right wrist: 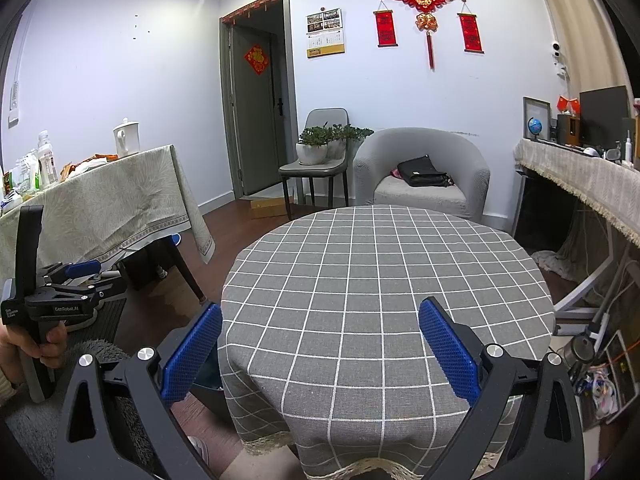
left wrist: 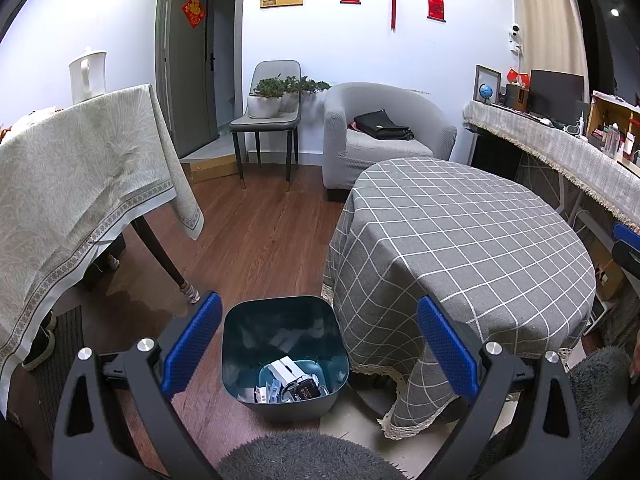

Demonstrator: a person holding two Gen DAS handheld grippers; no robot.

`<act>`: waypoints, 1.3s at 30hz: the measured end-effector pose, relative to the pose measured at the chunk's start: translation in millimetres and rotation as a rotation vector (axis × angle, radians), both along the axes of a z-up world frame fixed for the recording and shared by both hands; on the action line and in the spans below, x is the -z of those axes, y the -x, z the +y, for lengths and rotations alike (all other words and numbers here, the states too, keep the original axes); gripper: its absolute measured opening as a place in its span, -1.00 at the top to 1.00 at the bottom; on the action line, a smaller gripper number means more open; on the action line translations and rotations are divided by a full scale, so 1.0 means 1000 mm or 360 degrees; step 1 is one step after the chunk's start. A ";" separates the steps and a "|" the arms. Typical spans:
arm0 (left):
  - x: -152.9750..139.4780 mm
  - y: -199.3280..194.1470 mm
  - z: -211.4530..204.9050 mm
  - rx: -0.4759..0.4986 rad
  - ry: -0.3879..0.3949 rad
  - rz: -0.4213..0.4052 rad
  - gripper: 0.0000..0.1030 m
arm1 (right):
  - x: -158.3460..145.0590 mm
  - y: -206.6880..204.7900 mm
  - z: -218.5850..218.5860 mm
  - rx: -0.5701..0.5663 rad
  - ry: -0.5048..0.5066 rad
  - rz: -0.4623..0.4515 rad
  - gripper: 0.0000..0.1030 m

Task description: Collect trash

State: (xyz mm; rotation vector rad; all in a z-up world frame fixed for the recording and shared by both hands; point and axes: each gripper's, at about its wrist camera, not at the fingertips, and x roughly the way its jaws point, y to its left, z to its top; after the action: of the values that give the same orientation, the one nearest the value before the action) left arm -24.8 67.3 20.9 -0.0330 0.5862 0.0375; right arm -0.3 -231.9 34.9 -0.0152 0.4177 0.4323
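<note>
The left hand-held gripper is held wide and empty above a dark teal plastic waste bin on the wooden floor, just left of the round worktop in grey checked cloth. White packaging scraps are seen inside. The right hand-held gripper is spread wide, empty, over the worktop's near edge.
</note>
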 end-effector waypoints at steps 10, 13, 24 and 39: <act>0.000 0.000 0.000 0.0001 -0.0001 0.0000 -0.93 | 0.000 0.000 0.002 -0.0006 0.0021 -0.0010 -0.93; 0.000 0.000 0.000 -0.0001 0.0001 0.0001 -0.93 | 0.000 0.000 0.003 -0.0009 0.0027 -0.0007 -0.93; 0.000 -0.001 0.001 0.0000 -0.0002 0.0001 -0.93 | 0.000 0.000 0.004 -0.0009 0.0028 -0.0009 -0.93; 0.002 0.000 0.005 -0.0023 0.0005 0.0012 -0.93 | 0.001 0.001 0.004 -0.0010 0.0039 -0.0011 -0.93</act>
State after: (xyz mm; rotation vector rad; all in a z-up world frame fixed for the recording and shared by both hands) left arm -25.0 72.4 19.1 -0.0400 0.5938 0.0509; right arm -1.2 -227.9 34.0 -0.0414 0.4163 0.4331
